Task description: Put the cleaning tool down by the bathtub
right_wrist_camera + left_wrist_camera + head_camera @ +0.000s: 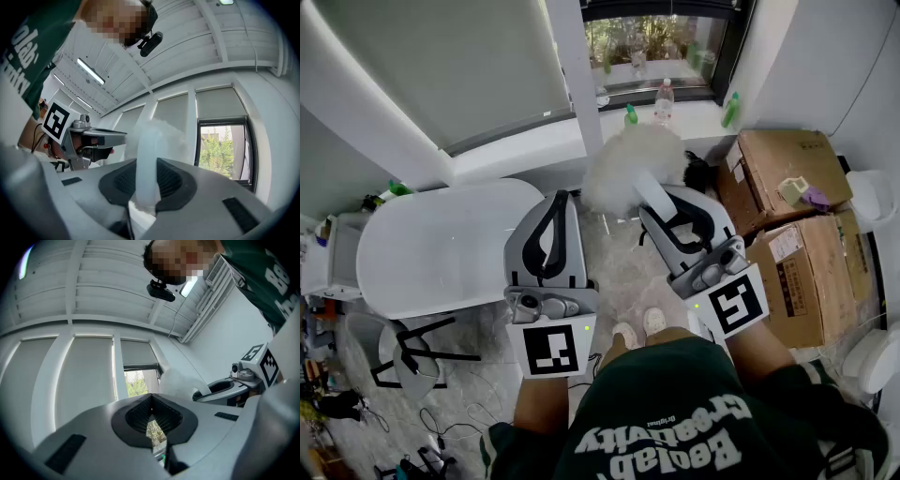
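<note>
Clamping the duster by its white handle, R gripper is pointing a bit above level. Both pads are pressing on the handle, w/ the fluffy white head sitting just past the jaw tips. L gripper is hanging alongside, left of R & apart from it. Its jaws are meeting at the tips & empty, w/ only greenery showing through the small gap lower down. Tub is lying left of & below L gripper, apart from the duster, which is up in R gripper & not by it yet. Boxes are sitting right of R gripper. Bottles are standing on the sill beyond the duster head. Shoes are showing below, btwn the two grippers.
</note>
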Demonstrator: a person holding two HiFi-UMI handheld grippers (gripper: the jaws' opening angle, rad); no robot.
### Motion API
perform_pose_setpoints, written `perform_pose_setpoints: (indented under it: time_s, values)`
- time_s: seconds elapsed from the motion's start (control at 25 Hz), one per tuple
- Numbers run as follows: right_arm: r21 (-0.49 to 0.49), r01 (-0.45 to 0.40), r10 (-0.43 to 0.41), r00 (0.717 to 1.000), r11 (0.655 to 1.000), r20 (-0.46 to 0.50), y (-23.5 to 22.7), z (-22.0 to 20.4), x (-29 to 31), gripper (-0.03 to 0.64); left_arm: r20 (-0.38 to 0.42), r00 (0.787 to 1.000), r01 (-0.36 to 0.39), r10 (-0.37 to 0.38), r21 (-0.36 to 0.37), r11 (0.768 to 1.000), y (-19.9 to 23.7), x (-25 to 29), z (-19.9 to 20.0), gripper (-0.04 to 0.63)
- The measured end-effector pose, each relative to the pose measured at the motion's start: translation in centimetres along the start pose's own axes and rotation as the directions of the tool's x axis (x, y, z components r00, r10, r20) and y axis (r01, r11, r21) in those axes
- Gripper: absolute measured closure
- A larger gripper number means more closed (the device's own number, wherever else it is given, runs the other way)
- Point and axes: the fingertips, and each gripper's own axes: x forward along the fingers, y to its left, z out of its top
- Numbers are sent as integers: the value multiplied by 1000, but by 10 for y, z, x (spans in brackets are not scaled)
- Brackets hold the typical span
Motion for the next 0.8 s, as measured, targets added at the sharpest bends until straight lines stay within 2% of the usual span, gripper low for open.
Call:
perform_pose_setpoints:
  time_s: [0.48, 0.8]
  values:
    - [15, -26, 25, 999, 1000, 25, -9, 2, -15, 523, 1, 1000, -12, 12, 6, 1000, -14, 1, 5, 591]
    - [23, -67, 66, 996, 997, 54, -23, -3, -26, 523, -1, 999, -50, 50, 9, 999, -30, 12, 13, 591]
